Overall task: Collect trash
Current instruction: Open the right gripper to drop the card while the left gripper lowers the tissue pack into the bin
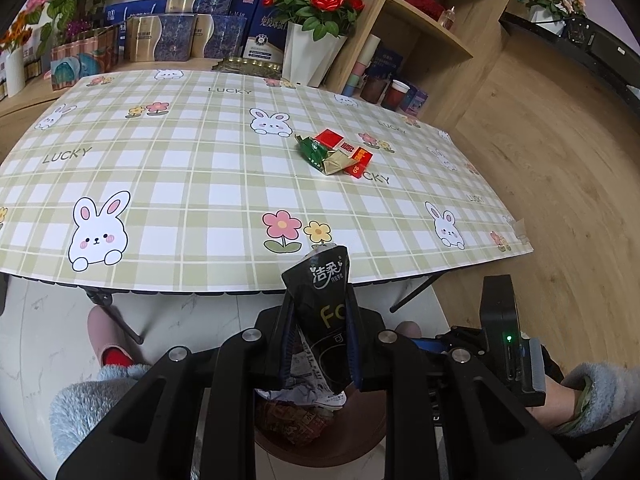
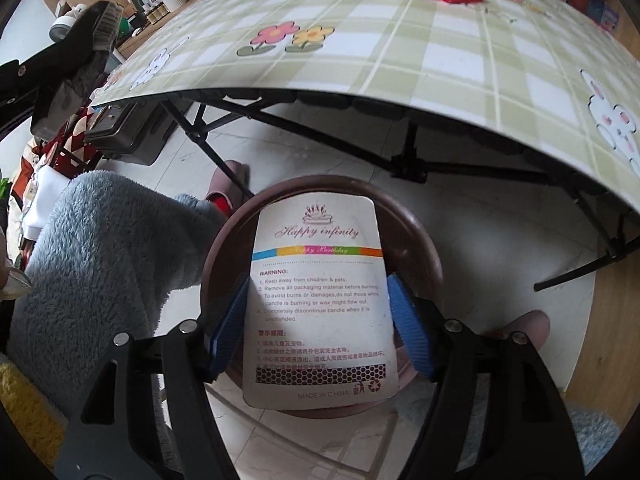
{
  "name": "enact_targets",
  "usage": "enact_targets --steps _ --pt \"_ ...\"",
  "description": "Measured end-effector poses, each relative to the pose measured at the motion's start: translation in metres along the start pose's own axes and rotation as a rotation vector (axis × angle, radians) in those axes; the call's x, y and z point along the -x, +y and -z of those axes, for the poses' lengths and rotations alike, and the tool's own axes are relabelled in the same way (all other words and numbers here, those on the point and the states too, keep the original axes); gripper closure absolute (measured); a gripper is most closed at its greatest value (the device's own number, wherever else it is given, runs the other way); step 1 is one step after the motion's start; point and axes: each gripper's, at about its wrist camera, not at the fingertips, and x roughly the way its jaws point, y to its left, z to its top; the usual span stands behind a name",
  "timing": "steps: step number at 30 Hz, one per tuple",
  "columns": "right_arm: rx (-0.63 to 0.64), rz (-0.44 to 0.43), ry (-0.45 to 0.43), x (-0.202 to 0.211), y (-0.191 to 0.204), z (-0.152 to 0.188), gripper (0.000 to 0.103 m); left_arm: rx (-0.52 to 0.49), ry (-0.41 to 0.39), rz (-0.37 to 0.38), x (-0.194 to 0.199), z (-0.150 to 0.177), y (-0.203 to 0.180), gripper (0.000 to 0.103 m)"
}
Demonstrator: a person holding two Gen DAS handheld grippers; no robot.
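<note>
Over the brown bin (image 2: 424, 240) beside the checked table (image 1: 200, 184), what does each gripper carry? asks the desk.

Left gripper (image 1: 319, 320): narrow, clamped on a crumpled black tissue packet (image 1: 326, 276) above the bin, answers the photographer.

And the right?

Right gripper (image 2: 318, 280): set wide, a white birthday-candle card (image 2: 318, 300) between its blue pads (image 2: 230, 320). I cannot tell whether they press on it. It hangs over the bin's mouth.

Anything left on the table?

A green wrapper (image 1: 314, 150) and a red box (image 1: 360, 160), touching, towards the far right side.
</note>
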Motion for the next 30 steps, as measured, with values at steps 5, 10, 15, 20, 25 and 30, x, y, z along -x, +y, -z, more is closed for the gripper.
enact_targets --steps 5,10,15,20,25,30 --pt "0.009 0.014 -0.043 0.009 0.003 -0.005 0.016 -0.008 0.016 -0.005 -0.003 0.001 -0.001 0.082" --pt "0.007 0.053 -0.127 0.034 -0.002 -0.014 0.012 -0.030 0.031 -0.001 -0.007 0.003 -0.004 0.082" --pt "-0.007 0.102 -0.235 0.068 -0.012 -0.023 0.011 -0.061 0.054 0.000 -0.013 0.007 -0.009 0.082" --pt "-0.042 0.143 -0.328 0.097 -0.027 -0.035 0.010 -0.089 0.095 0.002 -0.024 0.014 -0.012 0.082" --pt "-0.051 0.182 -0.381 0.115 -0.038 -0.045 0.010 -0.120 0.185 0.009 -0.044 0.027 -0.017 0.082" --pt "-0.065 0.194 -0.407 0.124 -0.043 -0.048 0.010 -0.131 0.272 0.017 -0.065 0.040 -0.018 0.082"
